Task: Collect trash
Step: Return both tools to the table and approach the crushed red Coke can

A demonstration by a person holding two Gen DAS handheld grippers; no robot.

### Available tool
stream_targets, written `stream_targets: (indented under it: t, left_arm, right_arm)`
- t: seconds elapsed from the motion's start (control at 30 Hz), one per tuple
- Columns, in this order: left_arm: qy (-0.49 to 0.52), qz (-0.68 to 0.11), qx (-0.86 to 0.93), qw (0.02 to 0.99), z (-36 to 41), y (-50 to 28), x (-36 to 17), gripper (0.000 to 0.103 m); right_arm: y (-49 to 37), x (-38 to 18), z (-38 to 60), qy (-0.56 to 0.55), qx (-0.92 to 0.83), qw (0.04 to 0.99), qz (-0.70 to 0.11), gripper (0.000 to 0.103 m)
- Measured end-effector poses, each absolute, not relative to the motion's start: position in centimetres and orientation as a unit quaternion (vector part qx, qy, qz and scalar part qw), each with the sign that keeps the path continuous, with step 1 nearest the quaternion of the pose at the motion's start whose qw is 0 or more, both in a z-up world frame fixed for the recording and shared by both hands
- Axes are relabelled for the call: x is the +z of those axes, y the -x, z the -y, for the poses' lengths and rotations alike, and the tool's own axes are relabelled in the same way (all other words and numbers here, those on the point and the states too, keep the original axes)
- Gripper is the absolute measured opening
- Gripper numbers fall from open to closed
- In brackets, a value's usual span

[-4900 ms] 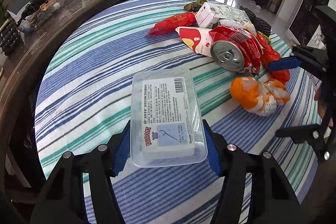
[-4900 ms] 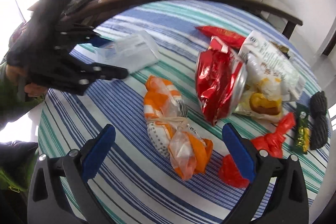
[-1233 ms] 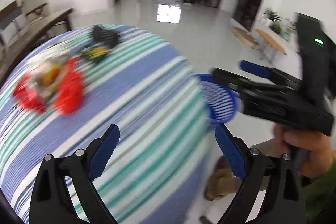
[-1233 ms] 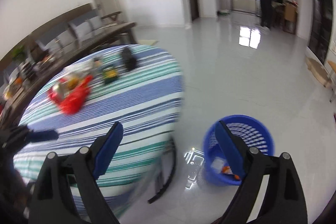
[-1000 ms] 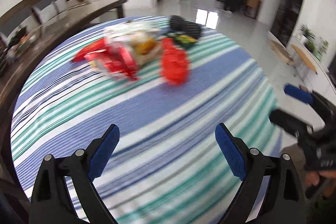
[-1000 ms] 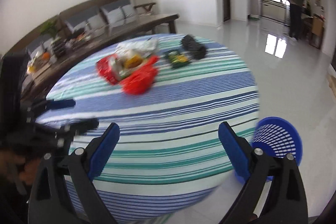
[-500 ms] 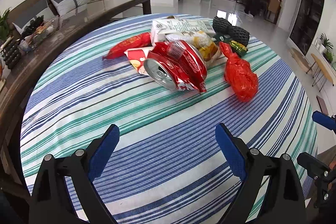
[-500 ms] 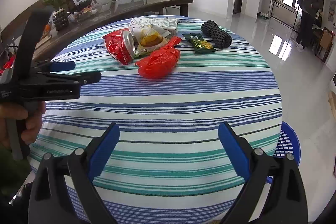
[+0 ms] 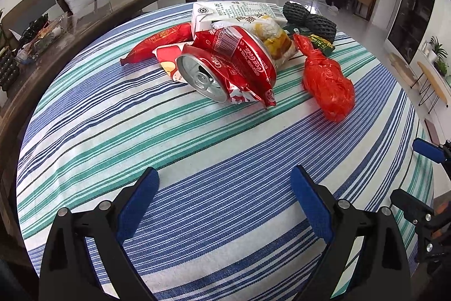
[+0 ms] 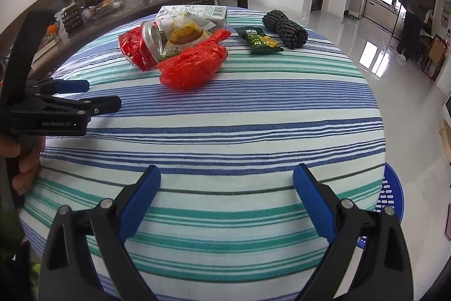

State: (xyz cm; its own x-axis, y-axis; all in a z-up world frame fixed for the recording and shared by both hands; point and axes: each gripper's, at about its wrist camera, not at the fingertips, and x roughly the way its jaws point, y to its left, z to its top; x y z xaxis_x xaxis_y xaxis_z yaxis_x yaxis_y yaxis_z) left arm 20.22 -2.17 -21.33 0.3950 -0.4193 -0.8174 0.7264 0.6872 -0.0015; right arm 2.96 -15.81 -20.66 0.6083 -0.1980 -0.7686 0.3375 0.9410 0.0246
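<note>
— Claws first: how do yours stand?

— I have the left gripper point(image 9: 222, 188) spread wide over the near edge of the table point(image 9: 197, 148), blue pads point(image 9: 138, 199) well apart, nothing between them and nothing touched. The right gripper point(image 10: 227, 188) is the same: jaws wide, empty, hanging above the near rim of the striped cloth. From the right wrist I can see my left tool out at the table's left edge, with a hand point(image 10: 26, 163) on its grip.

— And the trash?

— All bunched toward the far side of the table. A crushed red can point(image 9: 225, 70) lies on its side, its open top facing my left camera, wrapped partly in red foil. Just right of it, a knotted red plastic bag point(image 9: 327, 78), lying alone on the cloth, nearest to the right edge of the heap. Behind the can, a white carton point(image 9: 225, 12) and a clear wrapper with something yellow inside point(image 9: 270, 39), touching each other. A long red packet point(image 9: 160, 40) sticks out on the left of the pile.

— Anything beyond that?

— A small green packet point(image 10: 258, 43) and a black coiled bundle point(image 10: 284, 29) by the far right edge, just beside one another. Below the table's right rim stands a blue basket point(image 10: 390, 199); what it holds I cannot tell
</note>
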Motion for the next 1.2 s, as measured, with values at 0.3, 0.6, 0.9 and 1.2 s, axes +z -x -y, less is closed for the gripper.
stream_targets:
  t: [0.3,0.6,0.9,1.2]
  left_arm:
    - [-0.177,-0.428,-0.351,0.814,2.1,-20.4,-21.5,0.097]
    - [-0.157,-0.431,-0.358,0.813,1.5,-20.5,-21.2,0.098]
    - [-0.118,-0.409,-0.332,0.842,6.5,-21.5,-15.2,0.098]
    - [-0.093,-0.440,-0.257,0.855,6.7,-25.7,-17.9,0.098]
  right_arm:
    - [-1.9,-21.0,15.6,-0.081,-0.151,0.905,-0.389,0.094]
    - [-1.9,-21.0,15.7,-0.080,-0.150,0.907,-0.387,0.095]
    - [-2.1,-21.0,15.7,-0.081,-0.157,0.904,-0.390,0.097]
    - [-1.9,-21.1,15.5,-0.081,-0.155,0.904,-0.391,0.098]
